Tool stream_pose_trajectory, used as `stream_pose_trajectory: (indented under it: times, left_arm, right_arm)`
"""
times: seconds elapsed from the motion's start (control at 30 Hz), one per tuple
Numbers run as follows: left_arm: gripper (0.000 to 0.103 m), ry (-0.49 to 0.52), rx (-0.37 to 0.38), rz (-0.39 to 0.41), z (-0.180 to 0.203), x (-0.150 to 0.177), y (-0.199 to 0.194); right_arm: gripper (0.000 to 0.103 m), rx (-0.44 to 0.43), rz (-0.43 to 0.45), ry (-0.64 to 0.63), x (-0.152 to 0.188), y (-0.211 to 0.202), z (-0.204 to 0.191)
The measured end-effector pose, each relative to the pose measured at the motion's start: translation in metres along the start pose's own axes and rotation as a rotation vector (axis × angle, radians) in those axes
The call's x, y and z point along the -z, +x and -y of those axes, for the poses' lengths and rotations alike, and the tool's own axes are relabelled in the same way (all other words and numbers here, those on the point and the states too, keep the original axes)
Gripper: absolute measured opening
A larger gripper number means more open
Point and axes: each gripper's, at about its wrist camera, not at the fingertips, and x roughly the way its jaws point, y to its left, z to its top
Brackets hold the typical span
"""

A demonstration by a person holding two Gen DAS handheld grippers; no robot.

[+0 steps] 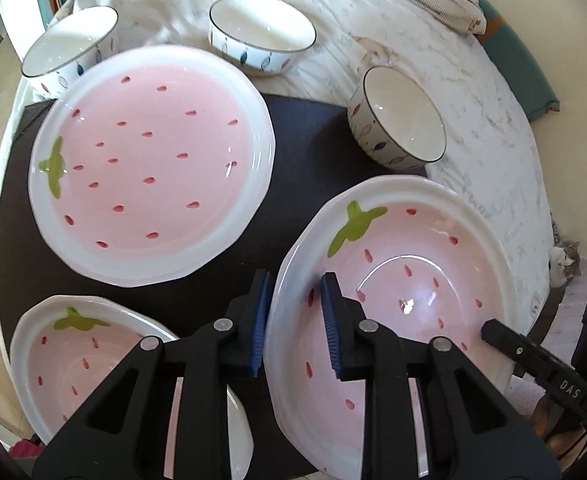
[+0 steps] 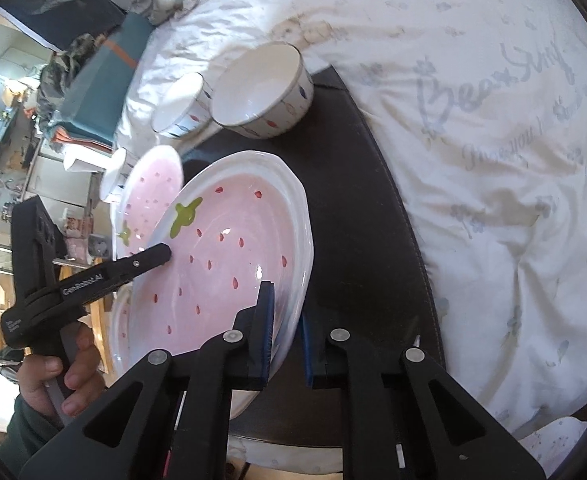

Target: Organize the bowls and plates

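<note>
Pink strawberry plate [image 1: 405, 280] clamped at opposite rims by left gripper [image 1: 293, 320] and right gripper [image 2: 287, 328], probably for stacking.

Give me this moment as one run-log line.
left gripper: shut on strawberry plate rim | right gripper: shut on opposite rim | plate: tilted above dark mat

Glossy ceramic strawberry plate [image 1: 393, 280], matt dark mat [image 1: 301, 136], crumpled cloth quilt [image 2: 493, 160]

"GenRobot.AI" on left gripper [image 2: 155, 258]
</note>
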Motion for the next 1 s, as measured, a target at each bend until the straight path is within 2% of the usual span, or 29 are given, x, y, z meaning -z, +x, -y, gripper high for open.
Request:
stream_pose_trajectory:
  times: [0.23, 0.43, 0.6, 0.77, 1.0]
  left_arm:
    - [0.021, -0.019, -0.007, 0.007, -0.023, 0.012, -0.02]
    - [0.021, -0.062, -0.008, 0.032, -0.053, 0.03, -0.041]
    - [0.021, -0.092, -0.007, 0.06, -0.08, 0.04, -0.063]
    - [0.021, -0.126, -0.032, 0.087, -0.112, 0.05, -0.081]
    - [0.021, -0.161, -0.069, 0.099, -0.143, 0.064, -0.088]
  right_arm:
    - [0.014, -0.007, 0.009, -0.059, 0.005, -0.006, -0.025]
    - [0.014, 0.003, -0.021, -0.125, 0.015, 0.007, -0.051]
    - [0.014, -0.026, -0.051, -0.148, 0.026, 0.021, -0.07]
    - [0.014, -0.056, -0.088, -0.199, 0.037, 0.039, -0.097]
    - [0.014, -0.052, -0.124, -0.247, 0.051, 0.06, -0.128]
